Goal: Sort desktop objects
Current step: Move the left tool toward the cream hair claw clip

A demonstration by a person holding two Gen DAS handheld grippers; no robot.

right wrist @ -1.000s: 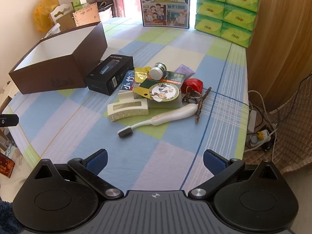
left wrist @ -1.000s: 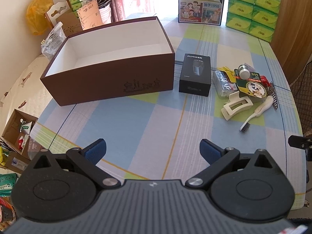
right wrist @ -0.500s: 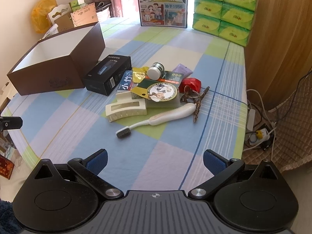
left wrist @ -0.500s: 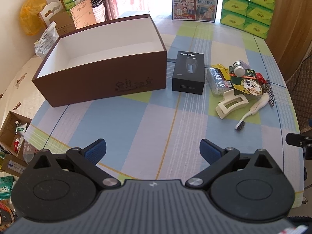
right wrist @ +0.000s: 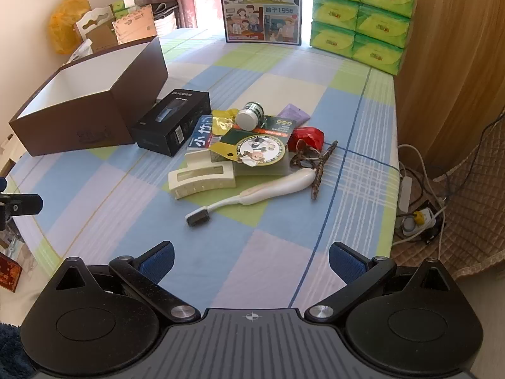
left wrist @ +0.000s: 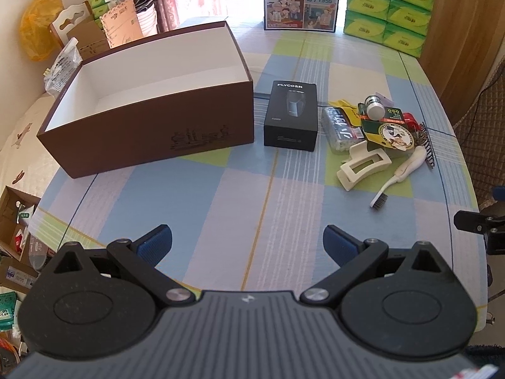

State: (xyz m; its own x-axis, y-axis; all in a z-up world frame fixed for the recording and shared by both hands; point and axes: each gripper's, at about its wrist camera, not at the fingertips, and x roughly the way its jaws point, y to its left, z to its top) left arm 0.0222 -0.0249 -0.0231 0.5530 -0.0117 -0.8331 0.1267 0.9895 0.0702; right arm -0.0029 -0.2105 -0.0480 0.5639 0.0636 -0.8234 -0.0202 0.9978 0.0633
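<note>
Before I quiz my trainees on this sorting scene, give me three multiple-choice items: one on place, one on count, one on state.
1. The black box lies: A inside the brown box; B just right of the brown box; C on the tissue packs.
2. Green tissue packs visible: A two; B four; C six.
3. The right hand-held gripper is: A open, holding nothing; B shut on the toothbrush; C shut on the hair clip.

Answers: B, it sits on the tablecloth beside the brown wall; C, three rows of two; A, its fingers stand wide apart, while toothbrush and hair clip lie on the table.
</note>
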